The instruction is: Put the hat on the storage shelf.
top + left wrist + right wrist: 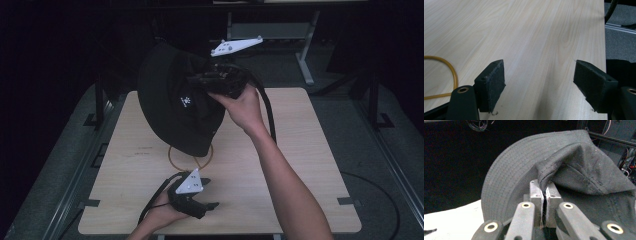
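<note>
The black hat (170, 100) hangs above the table (300, 150), soft and light, its fabric pinched between the right gripper (544, 202) jaws. It looks best held by the brim. The left gripper (192, 192) rests spread and empty beside a yellow band (446, 75).

Matt black twill cloth hat (584, 167) with stitched brim; pale, smooth wood-grain table (536, 37); rough dark foam-like fingers (491, 82).

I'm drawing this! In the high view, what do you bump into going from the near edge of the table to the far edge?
Left gripper → yellow ring → black hat → right gripper, shut on the hat above the table.
</note>
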Motion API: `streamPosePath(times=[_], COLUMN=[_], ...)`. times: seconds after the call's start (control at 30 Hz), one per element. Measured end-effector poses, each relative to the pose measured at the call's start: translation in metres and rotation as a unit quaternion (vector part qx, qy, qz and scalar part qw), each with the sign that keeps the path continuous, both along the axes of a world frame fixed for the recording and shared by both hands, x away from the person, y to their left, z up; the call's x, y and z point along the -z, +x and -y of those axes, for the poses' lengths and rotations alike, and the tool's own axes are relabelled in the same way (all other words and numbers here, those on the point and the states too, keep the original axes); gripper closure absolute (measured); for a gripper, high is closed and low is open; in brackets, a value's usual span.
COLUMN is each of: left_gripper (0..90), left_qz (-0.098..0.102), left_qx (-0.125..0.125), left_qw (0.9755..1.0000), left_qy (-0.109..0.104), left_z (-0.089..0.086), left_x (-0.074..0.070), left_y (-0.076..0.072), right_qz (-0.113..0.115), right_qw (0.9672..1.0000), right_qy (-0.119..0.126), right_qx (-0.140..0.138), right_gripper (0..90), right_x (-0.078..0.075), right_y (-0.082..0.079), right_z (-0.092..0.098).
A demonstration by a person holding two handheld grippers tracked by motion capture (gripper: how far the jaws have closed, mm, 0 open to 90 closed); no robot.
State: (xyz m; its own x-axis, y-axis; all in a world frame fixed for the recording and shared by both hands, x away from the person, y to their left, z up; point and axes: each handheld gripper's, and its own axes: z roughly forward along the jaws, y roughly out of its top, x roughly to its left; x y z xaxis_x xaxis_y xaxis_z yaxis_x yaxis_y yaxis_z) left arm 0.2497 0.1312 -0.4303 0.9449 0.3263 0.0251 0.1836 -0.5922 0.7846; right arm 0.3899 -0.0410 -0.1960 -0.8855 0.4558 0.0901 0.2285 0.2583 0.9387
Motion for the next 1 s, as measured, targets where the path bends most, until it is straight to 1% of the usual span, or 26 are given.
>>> streamPosePath(times=[0.03, 0.07, 0.1, 0.13, 0.17, 0.2, 0.23, 0.4, 0.43, 0.5, 0.53, 0.63, 0.73, 0.83, 1.0], left_gripper=[24.1, 24.1, 24.1, 24.1, 24.1, 24.1, 24.1, 24.0, 24.0, 24.1, 24.1, 24.0, 24.0, 24.0, 24.0], left_qz=[0.005, 0.005, 0.001, 0.001, 0.005, 0.005, 0.004, 0.004, 0.005, 0.005, 0.003, 0.006, 0.006, 0.005, 0.005], left_qx=[0.003, 0.003, 0.004, 0.004, 0.008, 0.008, 0.009, 0.009, 0.013, 0.015, 0.014, 0.019, 0.02, 0.02, 0.021], left_qw=[1.0, 1.0, 1.0, 1.0, 0.9999, 0.9999, 0.9999, 0.9999, 0.9999, 0.9999, 0.9999, 0.9998, 0.9997, 0.9997, 0.9997], left_qy=[0.004, 0.004, 0.0, 0.0, 0.005, 0.005, 0.005, 0.003, 0.003, 0.005, 0.005, 0.008, 0.009, 0.012, 0.011], left_z=[0.001, 0.001, 0.002, 0.002, 0.003, 0.003, 0.004, 0.004, 0.004, 0.004, 0.004, 0.006, 0.006, 0.007, 0.007], left_x=[-0.001, -0.001, -0.001, -0.001, -0.001, -0.001, -0.001, -0.001, -0.001, 0.0, 0.0, 0.002, 0.002, 0.002, 0.002], left_y=[0.0, 0.0, -0.001, -0.001, -0.002, -0.002, -0.002, -0.002, -0.003, -0.003, -0.003, -0.004, -0.005, -0.005, -0.006], right_qz=[-0.001, -0.001, -0.002, -0.002, -0.006, -0.006, -0.012, -0.019, -0.024, -0.026, -0.026, -0.032, -0.032, -0.038, -0.044], right_qw=[1.0, 1.0, 1.0, 1.0, 1.0, 1.0, 0.9999, 0.9998, 0.9996, 0.9995, 0.9995, 0.9993, 0.9993, 0.999, 0.9983], right_qy=[-0.001, -0.001, -0.003, -0.003, -0.006, -0.006, -0.006, -0.008, -0.014, -0.017, -0.017, -0.018, -0.019, -0.024, -0.035], right_qx=[0.0, 0.0, -0.001, -0.001, -0.002, -0.002, -0.003, -0.004, -0.004, -0.003, -0.003, -0.004, -0.004, -0.004, -0.013], right_gripper=[86.9, 86.9, 86.8, 86.8, 86.7, 86.7, 86.6, 86.5, 86.3, 86.3, 86.3, 85.8, 85.7, 85.1, 84.0], right_x=[0.0, 0.0, 0.001, 0.001, 0.003, 0.003, 0.004, 0.008, 0.01, 0.013, 0.013, 0.017, 0.019, 0.022, 0.028], right_y=[0.001, 0.001, 0.003, 0.003, 0.006, 0.006, 0.009, 0.014, 0.016, 0.018, 0.018, 0.022, 0.023, 0.025, 0.026], right_z=[-0.003, -0.003, -0.01, -0.01, -0.016, -0.016, -0.021, -0.029, -0.033, -0.037, -0.037, -0.044, -0.047, -0.052, -0.062])
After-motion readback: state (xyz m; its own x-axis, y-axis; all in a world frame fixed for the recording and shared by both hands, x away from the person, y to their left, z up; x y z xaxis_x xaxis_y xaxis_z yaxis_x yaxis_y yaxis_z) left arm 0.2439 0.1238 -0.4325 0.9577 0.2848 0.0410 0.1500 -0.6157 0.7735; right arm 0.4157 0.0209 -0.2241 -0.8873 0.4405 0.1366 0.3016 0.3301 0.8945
